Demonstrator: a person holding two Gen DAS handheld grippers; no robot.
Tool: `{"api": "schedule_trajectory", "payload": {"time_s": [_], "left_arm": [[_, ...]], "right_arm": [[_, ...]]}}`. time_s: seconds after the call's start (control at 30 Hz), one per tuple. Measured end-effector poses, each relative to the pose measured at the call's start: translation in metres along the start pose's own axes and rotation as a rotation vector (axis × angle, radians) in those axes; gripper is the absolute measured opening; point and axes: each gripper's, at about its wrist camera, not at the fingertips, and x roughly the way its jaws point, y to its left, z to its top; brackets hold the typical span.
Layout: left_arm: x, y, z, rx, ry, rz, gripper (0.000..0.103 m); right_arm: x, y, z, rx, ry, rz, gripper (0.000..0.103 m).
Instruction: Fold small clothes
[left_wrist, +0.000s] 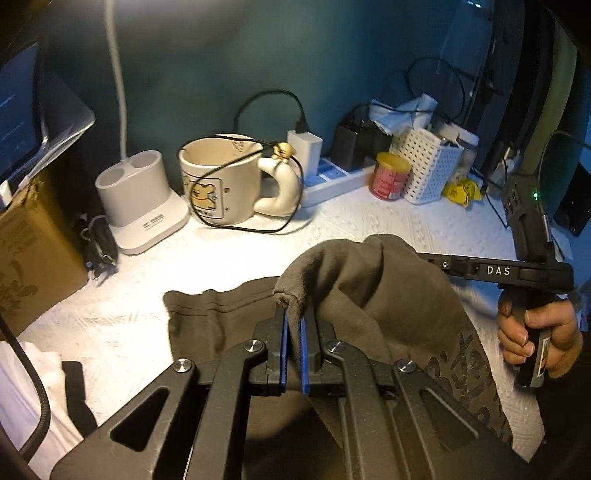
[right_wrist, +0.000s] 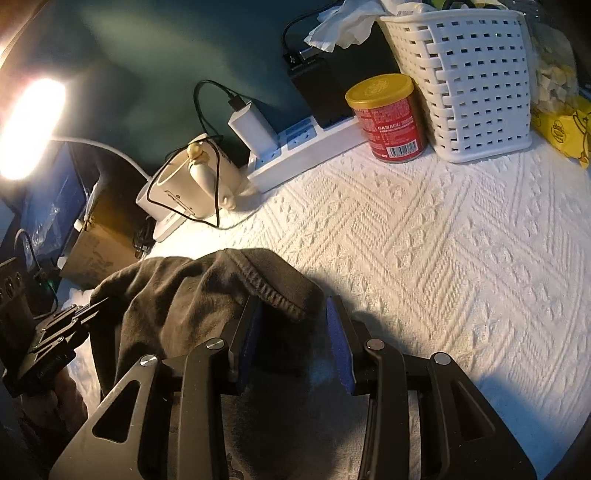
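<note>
Barely begun: left gripper (left_wrist: 294, 325) clamps dark olive-brown fleece garment (left_wrist: 369, 295) hem, centre frame; right gripper (right_wrist: 295, 332) gapes around bunched cloth; nothing folded.

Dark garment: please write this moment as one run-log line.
step: fold | left hand-held gripper: shut on dark garment hem | right hand-held gripper: garment between jaws, grip unclear | surface: white textured cloth

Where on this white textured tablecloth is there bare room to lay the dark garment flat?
The widest free patch of white textured tablecloth lies in front of the red tin with yellow lid and white lattice basket. The back edge is crowded: cream cartoon mug, white power strip, grey two-well holder.
</note>
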Motion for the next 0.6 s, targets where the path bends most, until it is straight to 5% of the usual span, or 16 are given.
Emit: {"api": "schedule_trajectory", "payload": {"time_s": [0.27,0.3,0.33,0.37,0.6], "left_arm": [[-0.003,0.014,0.0,-0.036,-0.009,-0.048,0.004],[-0.003,0.015,0.0,-0.034,-0.01,-0.051,0.004],[-0.004,0.017,0.0,-0.035,-0.013,-0.055,0.004],[-0.005,0.018,0.0,-0.037,-0.014,-0.06,0.004],[-0.01,0.027,0.008,-0.041,-0.041,-0.01,0.004]], "right_arm": [[0.013,0.012,0.001,-0.025,0.034,-0.02,0.04],[0.013,0.013,0.001,-0.036,0.03,-0.012,0.033],[0.013,0.015,0.001,-0.042,0.027,-0.008,0.015],[0.013,0.018,0.002,-0.056,0.023,-0.007,0.012],[-0.008,0.049,0.016,-0.255,-0.119,-0.136,0.01]]}}
